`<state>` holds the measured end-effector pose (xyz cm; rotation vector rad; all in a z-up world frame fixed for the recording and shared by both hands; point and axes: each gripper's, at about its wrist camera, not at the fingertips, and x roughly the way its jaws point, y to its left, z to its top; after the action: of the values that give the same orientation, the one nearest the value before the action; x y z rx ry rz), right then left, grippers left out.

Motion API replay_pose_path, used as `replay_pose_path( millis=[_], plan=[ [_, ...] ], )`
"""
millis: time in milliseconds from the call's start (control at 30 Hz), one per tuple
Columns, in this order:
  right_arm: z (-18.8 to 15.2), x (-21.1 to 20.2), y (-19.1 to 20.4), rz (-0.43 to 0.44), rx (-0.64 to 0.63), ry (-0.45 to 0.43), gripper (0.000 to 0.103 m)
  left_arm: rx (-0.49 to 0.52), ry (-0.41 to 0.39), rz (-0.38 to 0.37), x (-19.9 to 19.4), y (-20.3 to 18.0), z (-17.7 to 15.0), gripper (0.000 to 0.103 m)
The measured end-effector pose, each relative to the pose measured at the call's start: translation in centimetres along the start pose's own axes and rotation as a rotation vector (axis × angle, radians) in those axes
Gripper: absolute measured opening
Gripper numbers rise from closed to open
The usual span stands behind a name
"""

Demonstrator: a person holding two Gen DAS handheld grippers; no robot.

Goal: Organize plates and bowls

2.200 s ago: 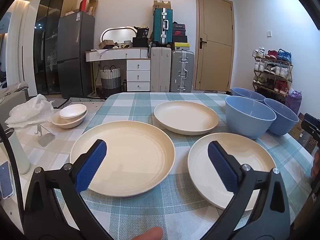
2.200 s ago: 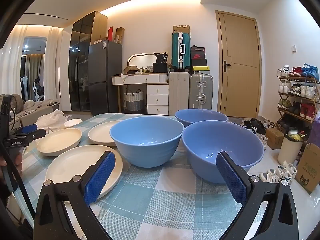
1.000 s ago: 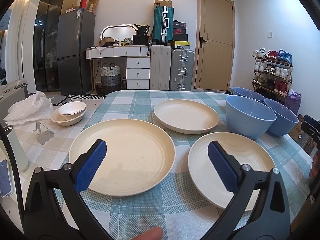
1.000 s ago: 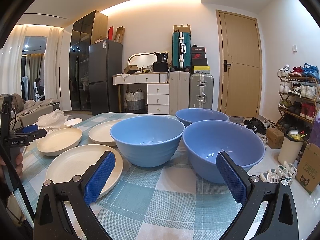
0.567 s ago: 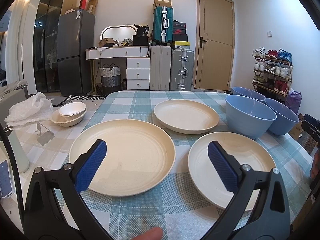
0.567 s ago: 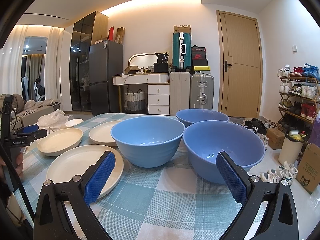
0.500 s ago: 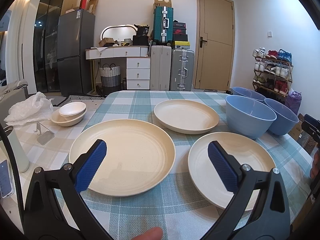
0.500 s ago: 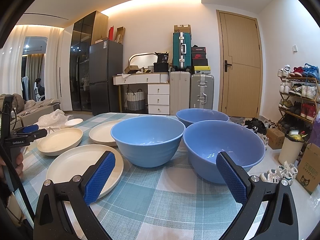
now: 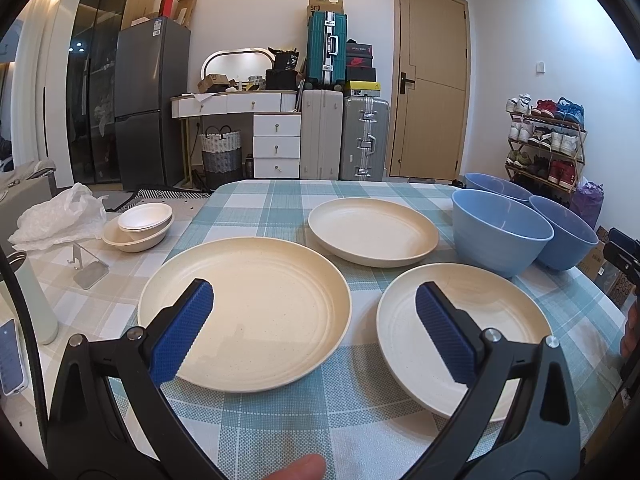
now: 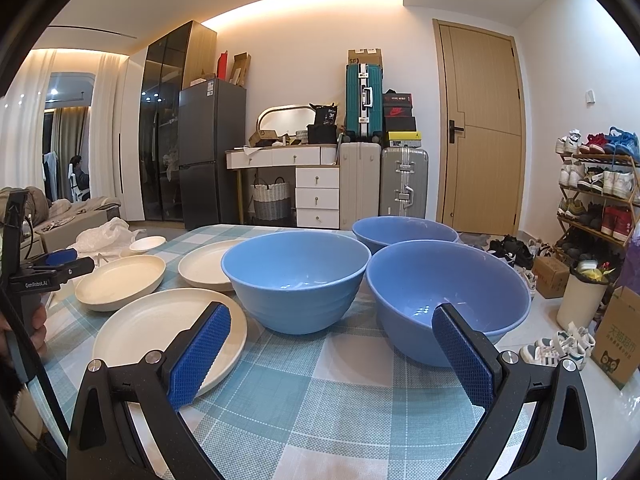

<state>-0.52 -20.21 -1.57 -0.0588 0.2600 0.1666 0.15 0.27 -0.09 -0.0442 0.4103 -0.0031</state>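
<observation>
Plates and bowls laid out singly on the checked table (image 9: 280, 432); nothing stacked yet.

Three cream plates spread apart: large plate (image 9: 248, 312) near left, second plate (image 9: 460, 332) near right, third plate (image 9: 372, 230) far centre. Three blue bowls at the right edge: middle bowl (image 10: 296, 280) beside the near-right plate, nearest bowl (image 10: 448, 300) touching or just beside it, far bowl (image 10: 404, 232) behind. All plates and bowls empty. Judged as the very start: every stacking move left to do. On the side surface at far left, small white bowl (image 9: 146, 216) nested in a cream bowl (image 9: 136, 236), otherwise empty. Left gripper (image 9: 312, 320) wide apart, holding nothing, above the near table edge. Right gripper (image 10: 330, 344) likewise spread and empty, facing the blue bowls.
</observation>
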Motion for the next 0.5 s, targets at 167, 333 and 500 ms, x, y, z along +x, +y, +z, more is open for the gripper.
replay_pose_path(
  millis=[167, 333, 500],
  plan=[
    [-0.01, -0.02, 0.05, 0.0, 0.0, 0.001, 0.103, -0.003, 0.0, 0.001, -0.01, -0.01, 0.0, 0.101],
    [-0.15, 0.09, 0.23, -0.003, -0.004, 0.013, 0.103, -0.003, 0.004, 0.0, 0.2, -0.19, -0.44, 0.101],
    [-0.29, 0.13, -0.03, 0.006, 0.007, 0.019, 0.103, -0.006, 0.005, 0.003, 0.25, -0.17, -0.59, 0.101]
  ],
)
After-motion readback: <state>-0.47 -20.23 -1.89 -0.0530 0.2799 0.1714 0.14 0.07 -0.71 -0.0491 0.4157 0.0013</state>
